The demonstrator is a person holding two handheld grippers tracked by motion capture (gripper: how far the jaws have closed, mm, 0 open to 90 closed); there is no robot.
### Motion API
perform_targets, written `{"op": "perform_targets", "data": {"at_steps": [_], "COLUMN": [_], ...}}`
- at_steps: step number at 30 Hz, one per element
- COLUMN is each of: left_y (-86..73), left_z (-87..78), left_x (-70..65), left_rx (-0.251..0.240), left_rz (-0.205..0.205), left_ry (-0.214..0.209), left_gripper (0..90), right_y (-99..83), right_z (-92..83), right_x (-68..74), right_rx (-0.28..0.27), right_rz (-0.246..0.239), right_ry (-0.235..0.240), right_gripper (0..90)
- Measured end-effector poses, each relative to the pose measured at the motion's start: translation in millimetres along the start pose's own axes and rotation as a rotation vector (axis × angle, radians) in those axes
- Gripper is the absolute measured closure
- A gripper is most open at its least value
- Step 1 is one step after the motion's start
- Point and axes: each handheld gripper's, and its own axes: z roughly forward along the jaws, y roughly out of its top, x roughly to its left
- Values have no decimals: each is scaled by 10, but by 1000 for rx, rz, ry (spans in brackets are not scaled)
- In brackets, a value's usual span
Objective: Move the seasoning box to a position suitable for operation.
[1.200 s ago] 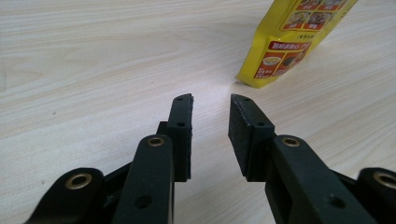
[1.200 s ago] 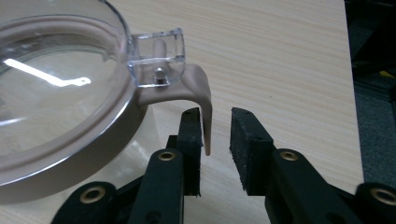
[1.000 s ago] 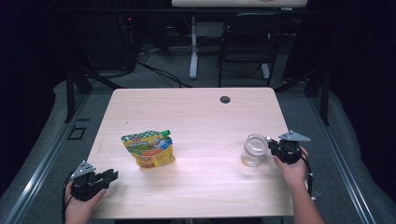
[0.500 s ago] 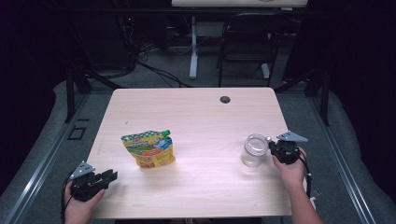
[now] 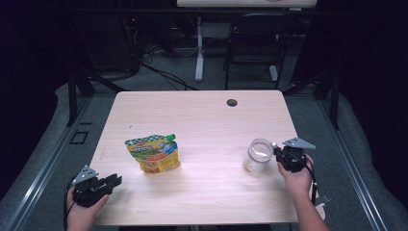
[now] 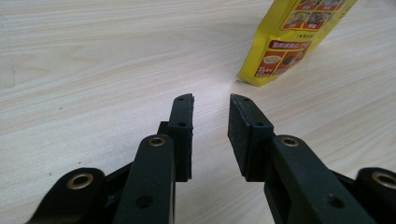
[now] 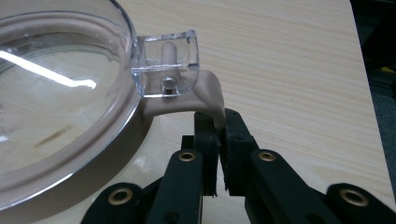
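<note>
Near the right edge of the light wooden table [image 5: 202,120], the clear glass jar with a beige seal and clip lid [image 5: 259,155] stands upright. The right gripper [image 7: 218,126] has just been closing its jaws, and now they pinch the beige latch tab [image 7: 208,95] of the lid. I judge that the grasp is made, but the lid is not yet lifted; opening is what is left. The yellow and green snack pouch [image 5: 154,154] stands left of the middle, untouched. The left gripper [image 5: 113,180] rests at the front left corner, jaws apart with nothing between them. Compared with the earlier frame, only the right jaws are tighter; jar and pouch keep their places.
</note>
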Motion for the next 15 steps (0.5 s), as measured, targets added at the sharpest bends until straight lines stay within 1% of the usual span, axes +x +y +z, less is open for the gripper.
{"op": "perform_targets", "data": {"at_steps": [4,6,8,9,10,13,15], "left_y": [20,31,42,48,55,72,77], "left_z": [11,23,36,42,46,59,73], "left_x": [-17,-23,-31,-37,-43,-56,-67], "left_rx": [-3,-4,-1,-2,1,-2,-3], "left_rz": [10,11,15,19,21,31,31], "left_ry": [-6,-13,-17,-18,-20,-28,-31], "left_gripper": [709,710,711,712,712,712,712], "right_y": [17,1,-28,-41,-51,-76,-92], "right_z": [-139,-190,-239,-259,-272,-308,-315], "right_x": [189,272,371,421,472,626,722], "right_rx": [-9,-21,-20,-17,-16,-7,-2], "right_rz": [-32,-25,-28,-29,-26,-32,-36], "right_ry": [4,10,26,31,46,63,80], "right_gripper": [859,859,861,861,859,858,859]}}
